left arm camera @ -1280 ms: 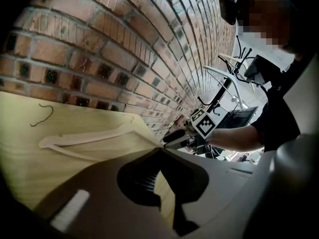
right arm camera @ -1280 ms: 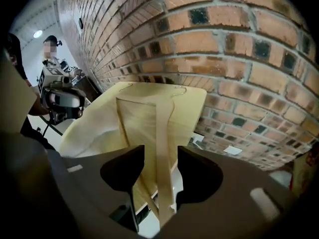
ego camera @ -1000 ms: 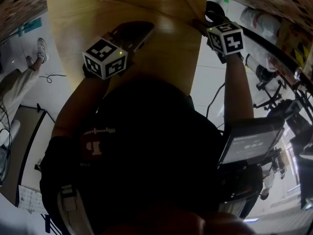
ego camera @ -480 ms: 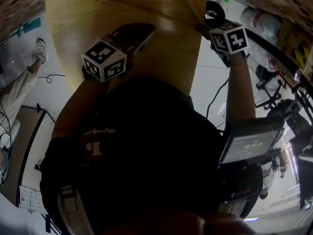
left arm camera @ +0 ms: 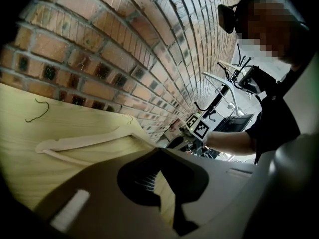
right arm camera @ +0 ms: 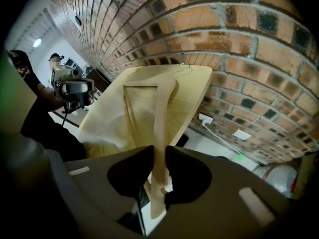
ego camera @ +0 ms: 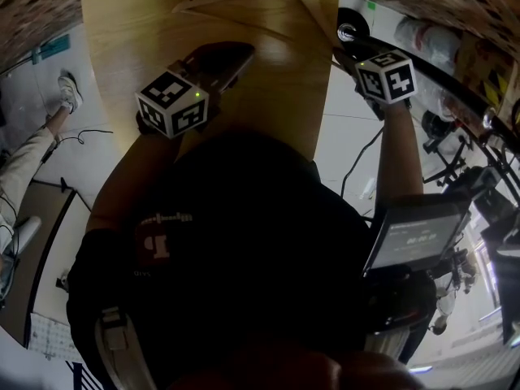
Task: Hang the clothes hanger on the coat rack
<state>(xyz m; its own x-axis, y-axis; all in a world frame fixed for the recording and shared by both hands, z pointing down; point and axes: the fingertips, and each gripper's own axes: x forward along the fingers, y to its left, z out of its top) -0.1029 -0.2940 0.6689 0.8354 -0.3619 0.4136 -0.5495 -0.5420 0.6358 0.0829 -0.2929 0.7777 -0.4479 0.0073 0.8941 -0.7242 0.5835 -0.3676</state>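
Hanger [ego camera: 236, 5]: pale wood, flat on the desk [ego camera: 130, 39] along its far edge. One arm runs out past the right edge, and that's the end being taken!
Right gripper [ego camera: 345, 45]: down at the desk's right edge. The jaws have just been closing and now pinch that arm of the hanger [right arm camera: 160, 128], its tip sticking out below them.
Left gripper [ego camera: 244, 51]: over the middle of the desk, jaws drawn together with nothing in them. The hanger [left arm camera: 84, 142] lies just ahead on the bare wood.
Coat rack [left arm camera: 219, 99]: a dark pole with hooks in the left gripper view, out beyond the desk's right edge and well apart from the hanger.
Writing: black-and-white square markers on the left cube [ego camera: 172, 104] and the right cube [ego camera: 386, 77]. Pale print on the person's dark shirt [ego camera: 162, 234] is too blurred to read. Digits on the dark screen [ego camera: 414, 238] are too small to read.
Backdrop: brick wall [left arm camera: 124, 44] right behind the desk's far edge.
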